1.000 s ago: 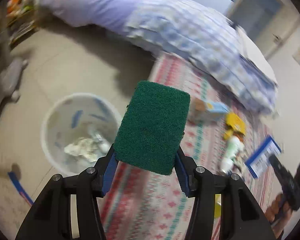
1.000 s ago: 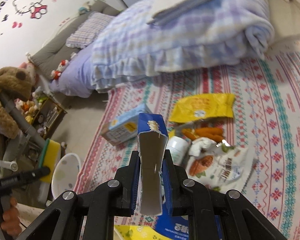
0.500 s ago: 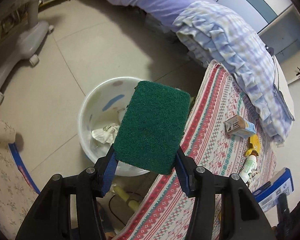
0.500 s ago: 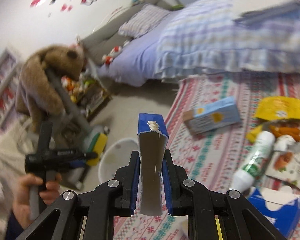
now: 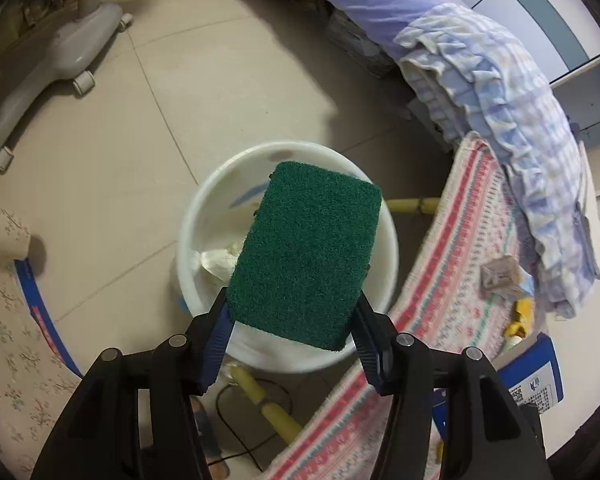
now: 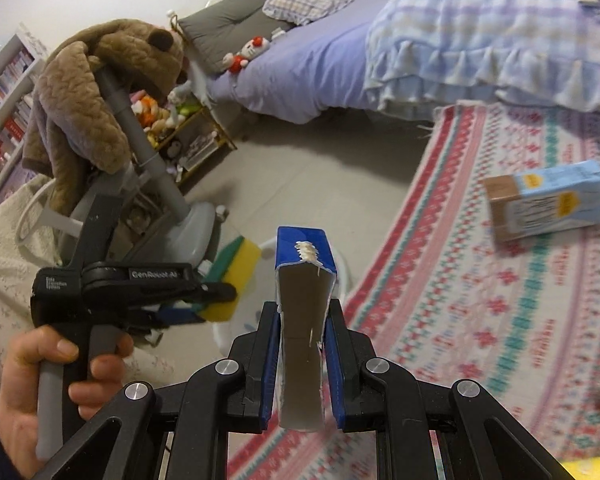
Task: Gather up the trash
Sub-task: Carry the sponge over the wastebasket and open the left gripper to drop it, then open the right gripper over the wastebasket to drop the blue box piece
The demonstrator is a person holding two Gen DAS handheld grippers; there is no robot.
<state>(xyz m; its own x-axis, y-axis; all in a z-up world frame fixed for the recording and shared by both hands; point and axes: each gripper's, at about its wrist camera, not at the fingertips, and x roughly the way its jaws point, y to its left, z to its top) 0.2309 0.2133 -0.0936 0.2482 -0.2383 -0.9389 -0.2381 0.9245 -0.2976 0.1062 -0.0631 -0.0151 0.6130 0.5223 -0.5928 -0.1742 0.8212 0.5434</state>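
Left claw (image 5: 292,320): clamped on a sponge (image 5: 306,258), green scouring face toward the camera; its jaws have just been opening a little, with the sponge between them and both pads against its sides. The claw points steeply down, directly above the bin (image 5: 288,240). In the right wrist view the sponge (image 6: 236,272) shows its yellow body under the green layer, and a hand (image 6: 56,392) grips the left claw's handle.

Bin: white, round, standing on the tiled floor (image 5: 120,140) just beside the rug's edge. Crumpled paper (image 5: 216,260) lies inside it.

Right claw (image 6: 302,344): closed on a flattened blue carton (image 6: 304,316), held upright with its open brown inside facing the camera and a torn glued seam at the top. The bin's rim shows behind it, mostly hidden.

Rug (image 6: 480,280): patterned in red, teal and white. On it lies a light-blue carton (image 6: 548,200), on its side, well apart from the bin. The left wrist view shows a blue box (image 5: 534,376) at the rug's near right.

Surroundings: bed (image 6: 320,64) with a checked quilt (image 6: 480,32); plush bear (image 6: 96,92) draped over a grey wheeled stand (image 5: 52,60); bookshelf (image 6: 4,92) at far left.
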